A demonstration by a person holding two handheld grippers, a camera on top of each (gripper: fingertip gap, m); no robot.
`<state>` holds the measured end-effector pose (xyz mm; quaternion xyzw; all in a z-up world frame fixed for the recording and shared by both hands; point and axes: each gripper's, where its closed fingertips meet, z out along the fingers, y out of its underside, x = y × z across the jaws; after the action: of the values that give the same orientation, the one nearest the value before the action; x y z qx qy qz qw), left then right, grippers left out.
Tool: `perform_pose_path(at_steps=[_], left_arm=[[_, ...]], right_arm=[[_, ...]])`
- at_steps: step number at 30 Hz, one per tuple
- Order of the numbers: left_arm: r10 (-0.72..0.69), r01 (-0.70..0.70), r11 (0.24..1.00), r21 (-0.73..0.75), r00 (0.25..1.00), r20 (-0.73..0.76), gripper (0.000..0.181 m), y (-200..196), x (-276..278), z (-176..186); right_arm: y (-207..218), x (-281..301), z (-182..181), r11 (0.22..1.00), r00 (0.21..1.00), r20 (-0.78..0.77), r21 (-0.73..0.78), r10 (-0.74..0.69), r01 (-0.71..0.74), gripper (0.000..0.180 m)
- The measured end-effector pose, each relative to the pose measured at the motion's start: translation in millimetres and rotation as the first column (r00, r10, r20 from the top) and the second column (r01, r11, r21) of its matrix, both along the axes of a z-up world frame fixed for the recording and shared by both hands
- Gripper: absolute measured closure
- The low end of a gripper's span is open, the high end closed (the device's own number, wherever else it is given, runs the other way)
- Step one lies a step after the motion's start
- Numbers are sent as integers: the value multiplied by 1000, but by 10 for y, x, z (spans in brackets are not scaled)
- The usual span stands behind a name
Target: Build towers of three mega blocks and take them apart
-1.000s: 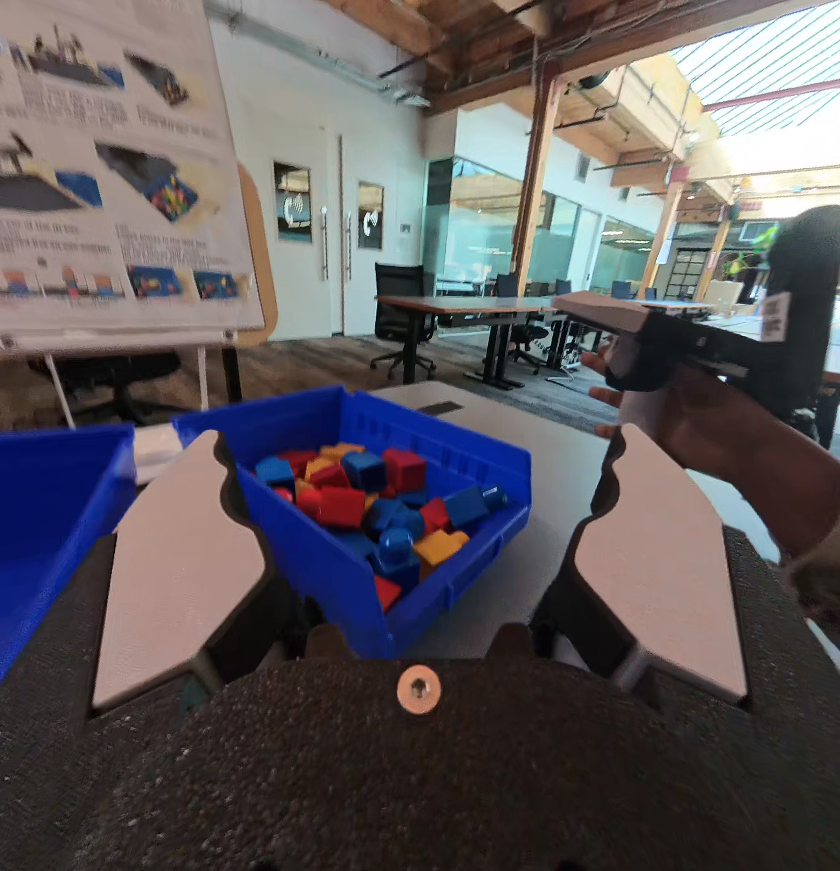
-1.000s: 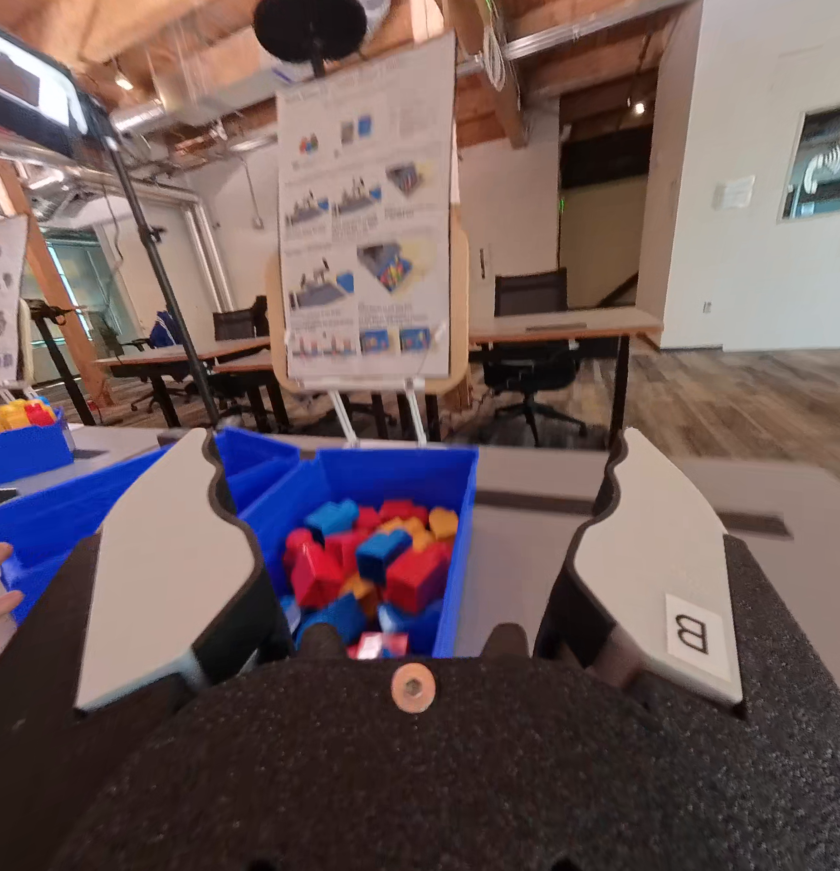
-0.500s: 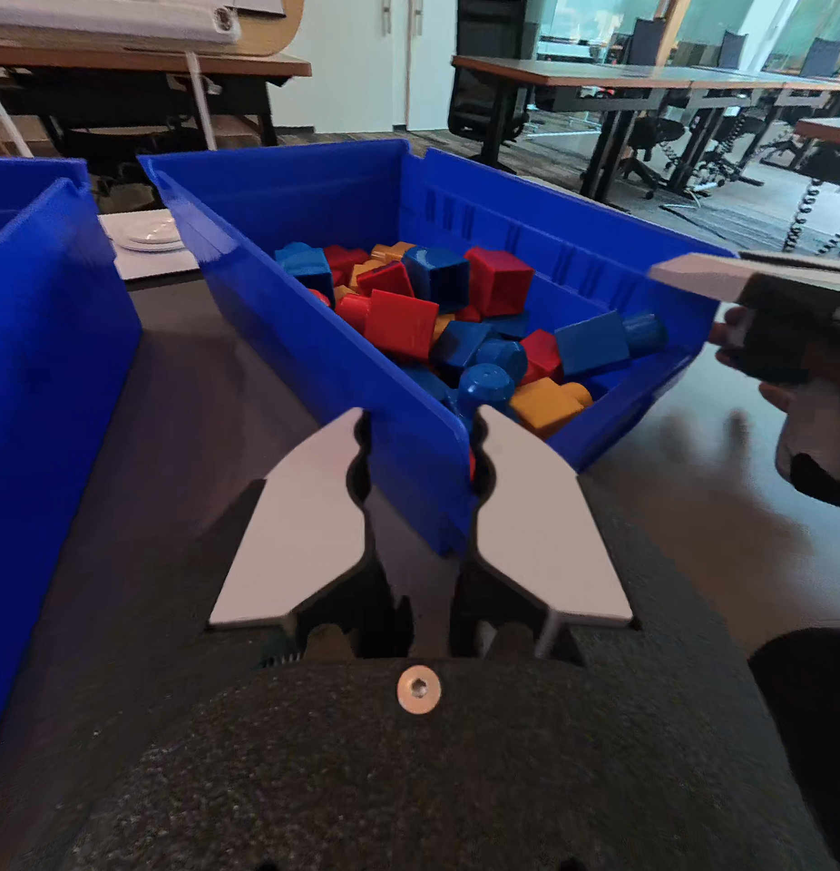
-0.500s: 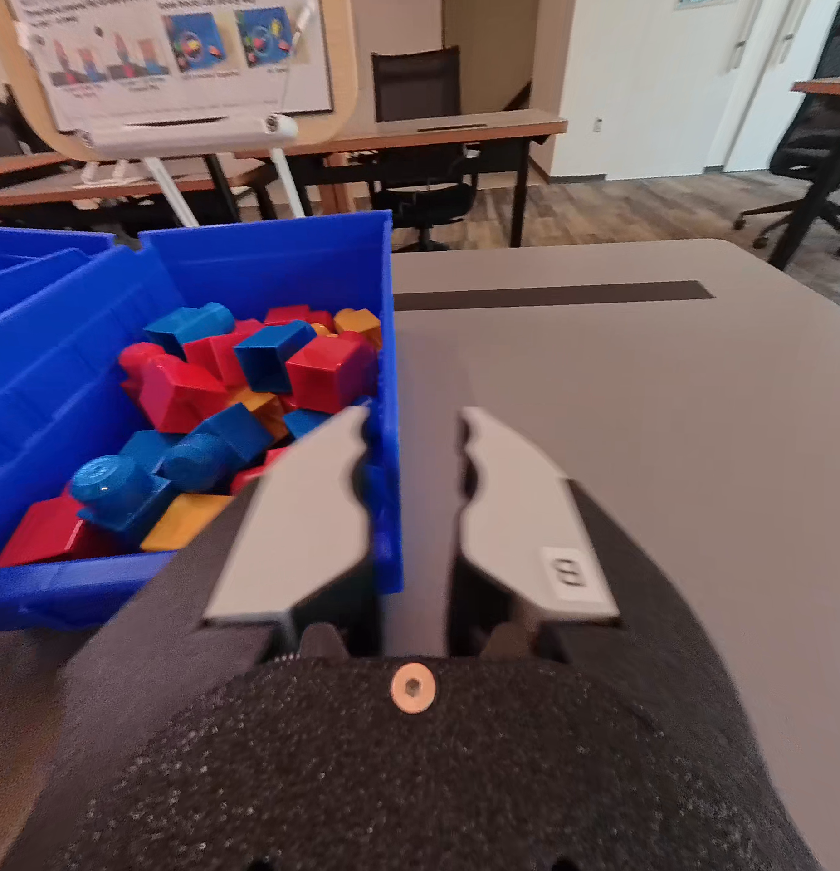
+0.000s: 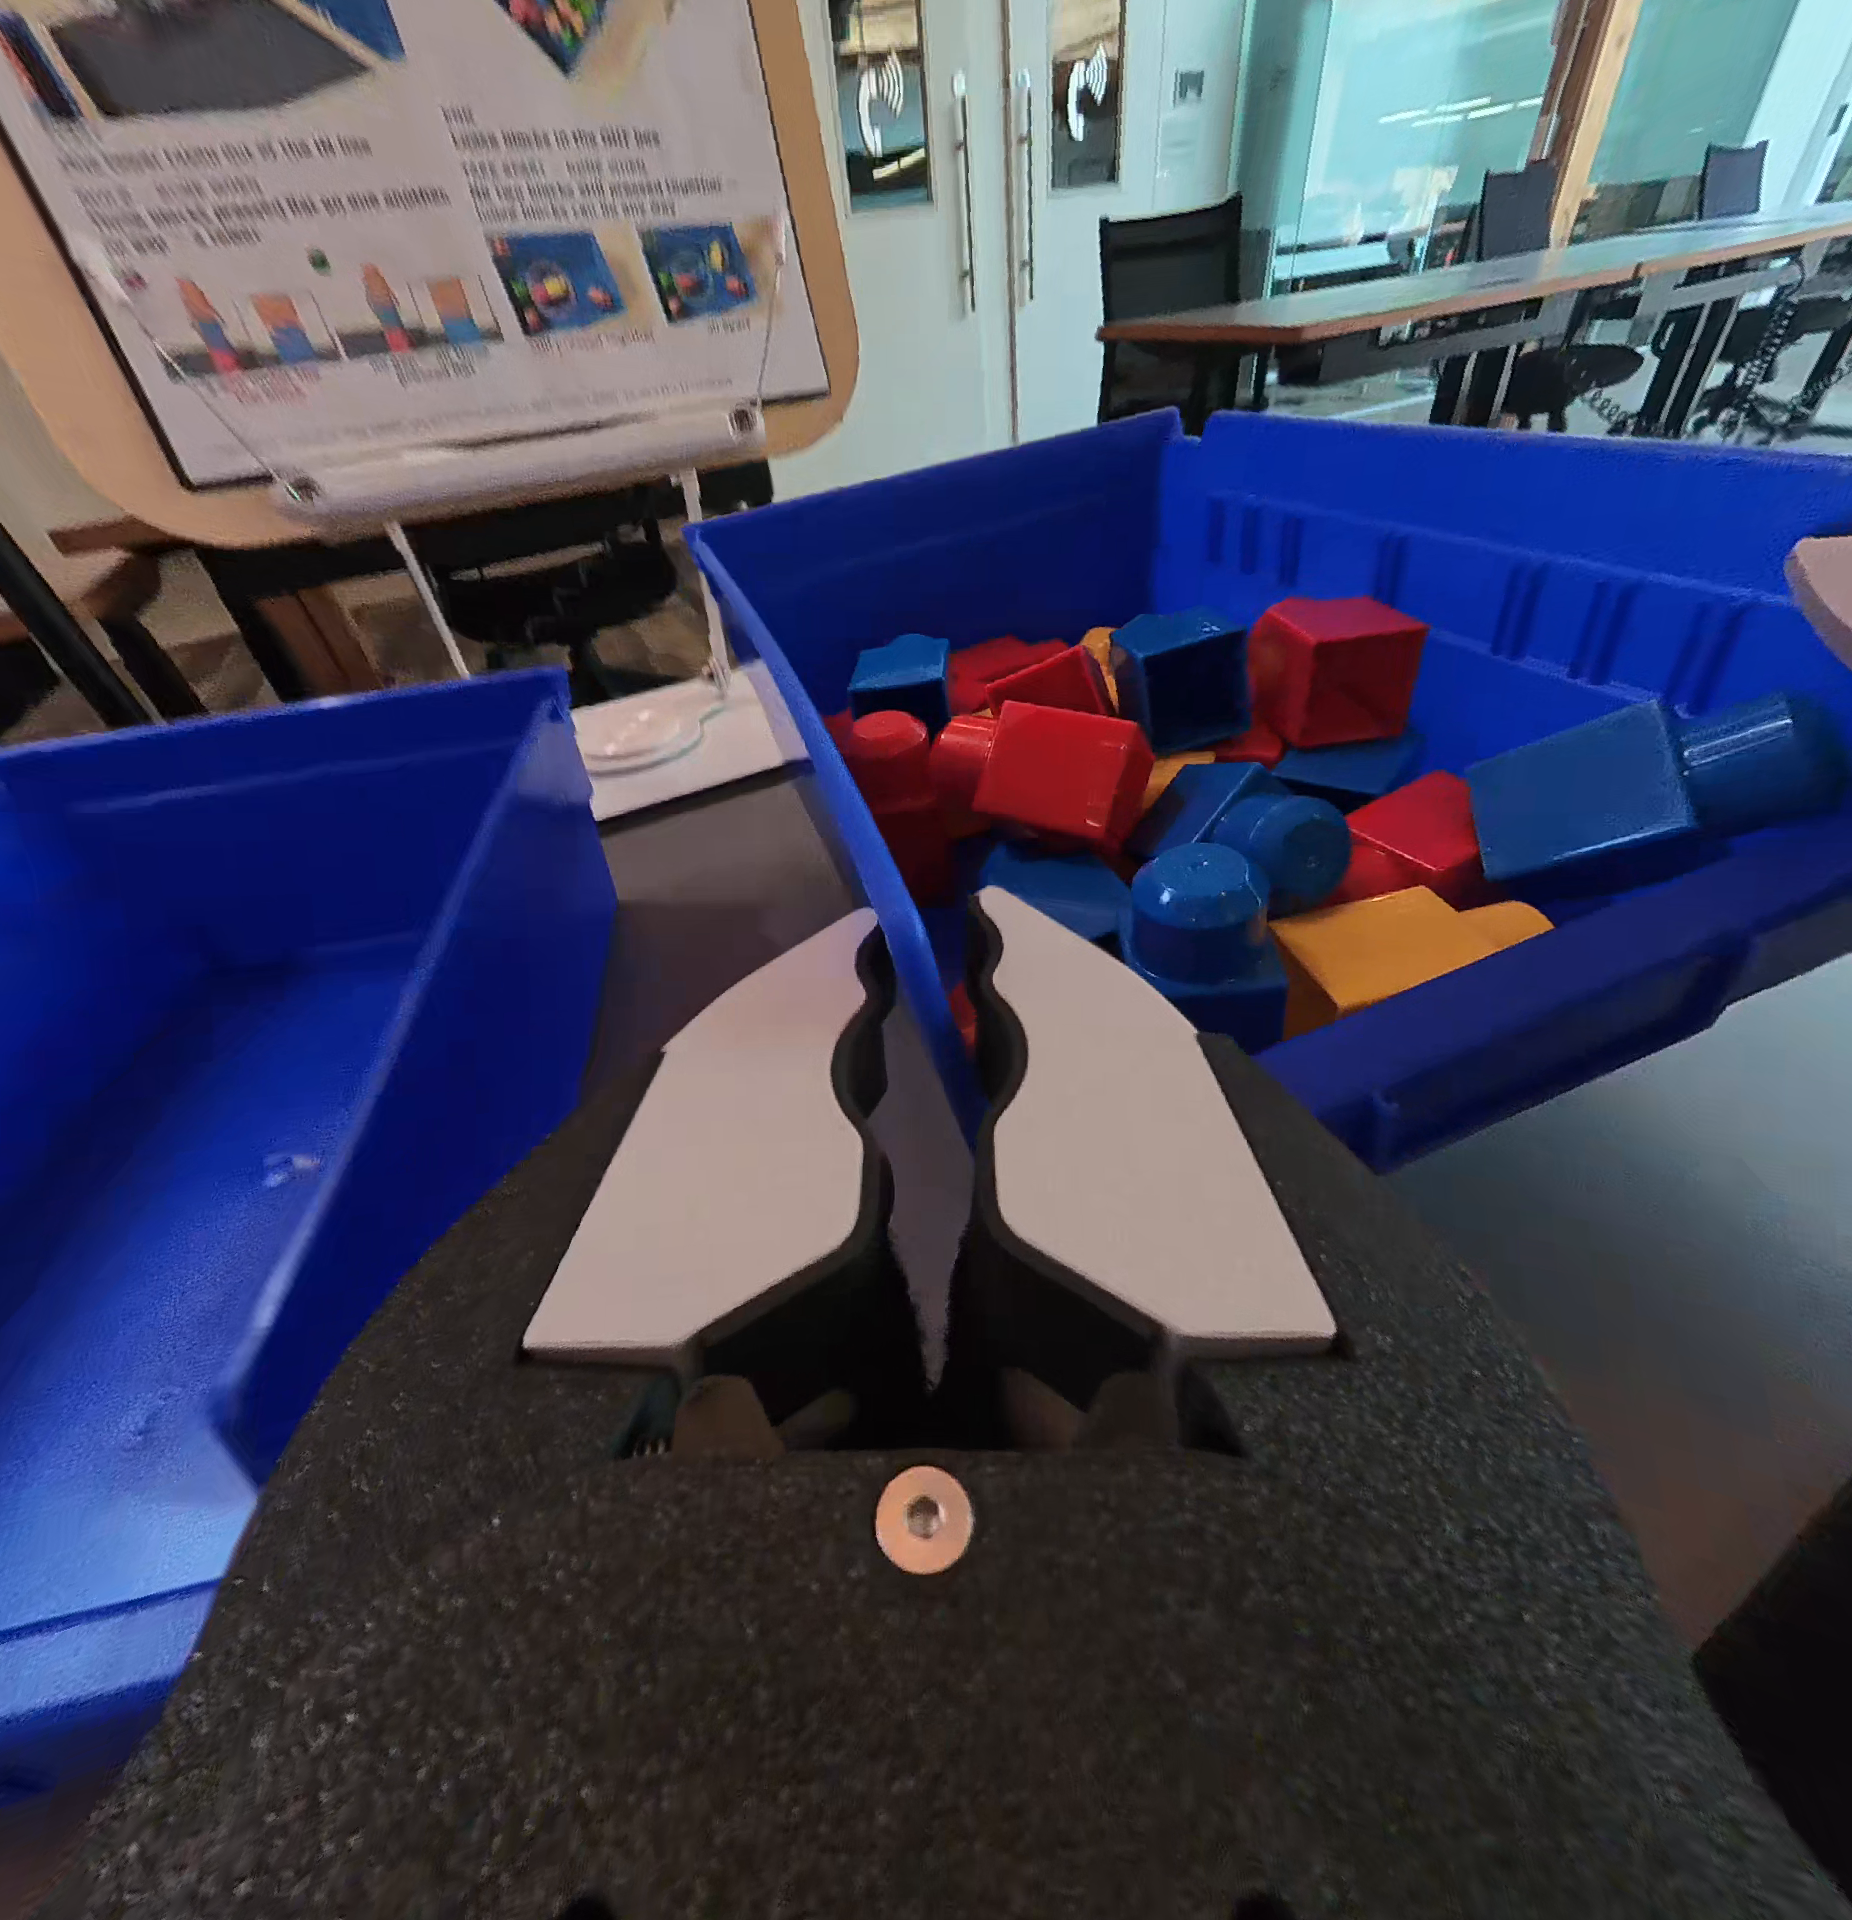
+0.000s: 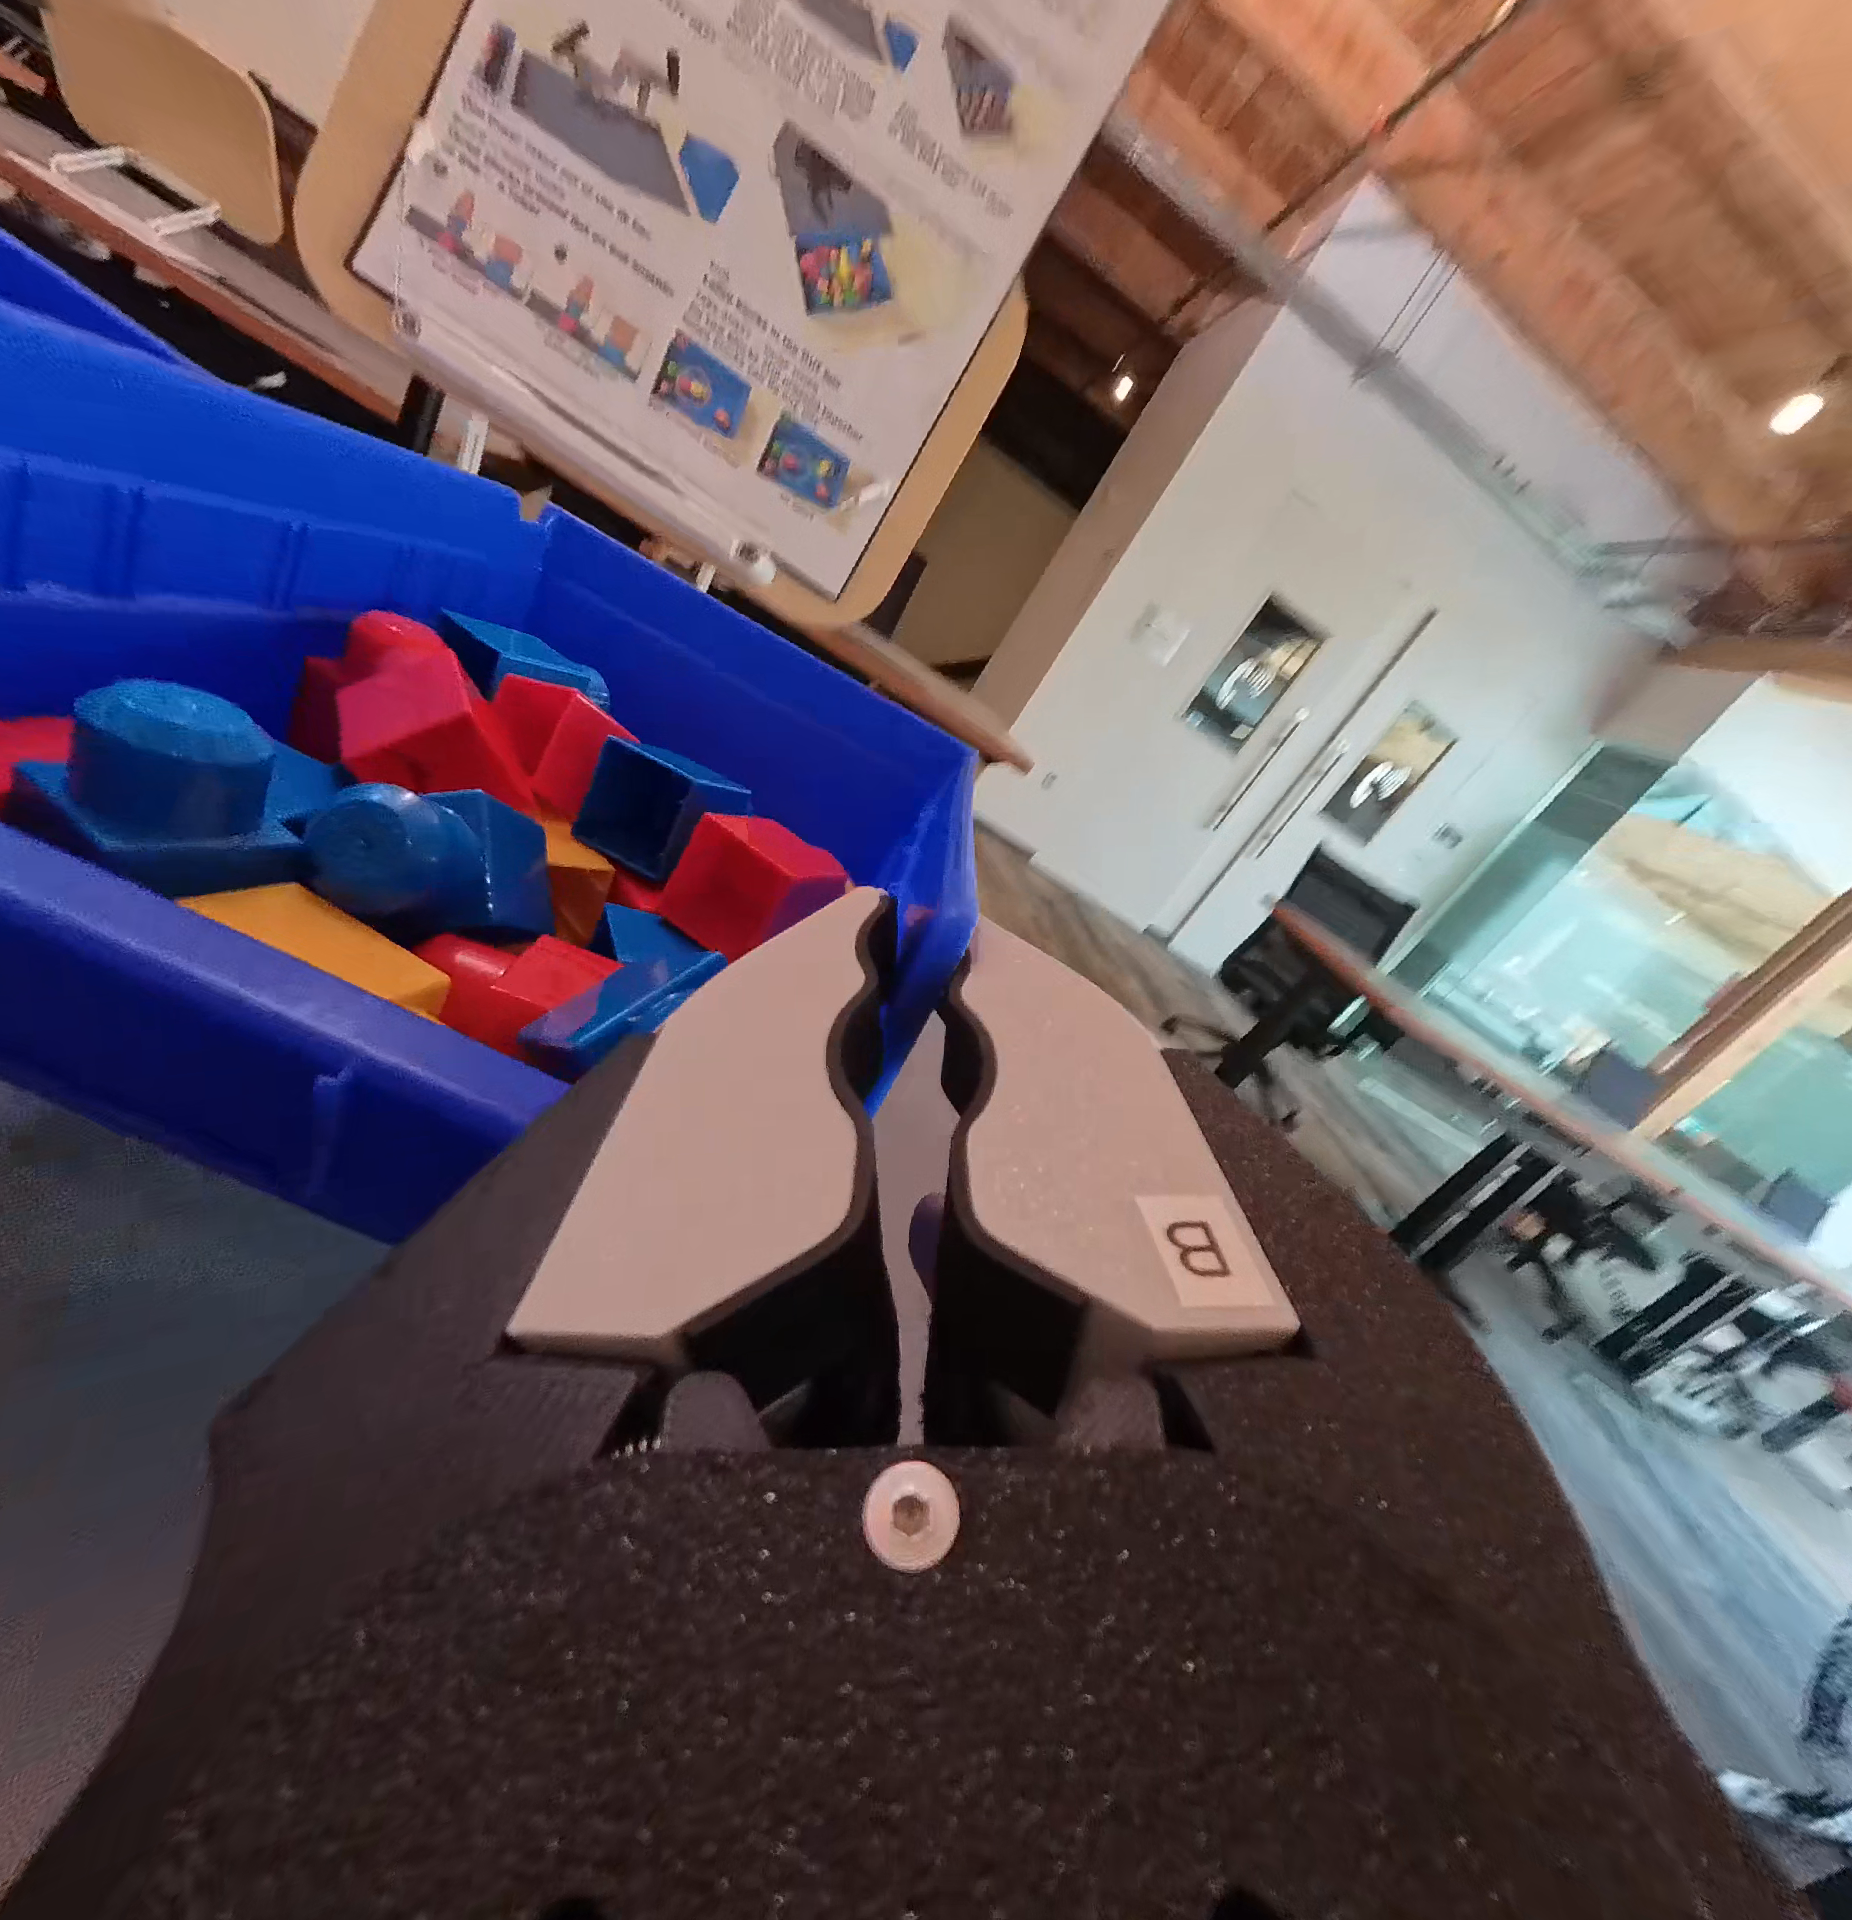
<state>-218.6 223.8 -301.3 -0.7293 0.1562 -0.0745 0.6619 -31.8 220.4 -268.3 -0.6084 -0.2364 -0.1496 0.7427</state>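
A blue bin (image 5: 1005, 540) holds several red, blue and yellow mega blocks, among them a red block (image 5: 1057, 774) and a blue block (image 5: 1197, 925). My left gripper (image 5: 927, 920) is shut on the bin's left side wall, one finger outside and one inside. My right gripper (image 6: 917, 930) is shut on the bin's right side wall (image 6: 932, 935) near its front corner. The bin (image 6: 745, 675) and its blocks (image 6: 745, 873) fill the left of the tilted right wrist view. A finger of the right gripper (image 5: 1847, 613) shows at the right edge of the left wrist view.
A second blue bin (image 5: 226, 987) stands to the left, with no blocks showing in it. A poster board on a stand (image 5: 402, 229) is behind the bins and also shows in the right wrist view (image 6: 714, 260). The dark table (image 5: 1628, 1299) extends to the right. The gap from one gripper's tips to the other's is roughly 20 cm.
Both grippers came down wide open from above the table and closed on opposite side walls of the block-filled bin. The right wrist view now tilts.
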Motion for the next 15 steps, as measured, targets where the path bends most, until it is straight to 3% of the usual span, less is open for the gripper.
perform_pose_path(at_steps=[7,15], left_arm=[[47,-41,990,136,998,-39,171,-346,-448,714],[279,-256,945,206,956,-92,171,-835,-1667,1218]], right_arm=[[-396,-434,714,988,999,-4,152,36,-35,173],[-542,-1650,1206,947,968,-30,213,251,-239,174]])
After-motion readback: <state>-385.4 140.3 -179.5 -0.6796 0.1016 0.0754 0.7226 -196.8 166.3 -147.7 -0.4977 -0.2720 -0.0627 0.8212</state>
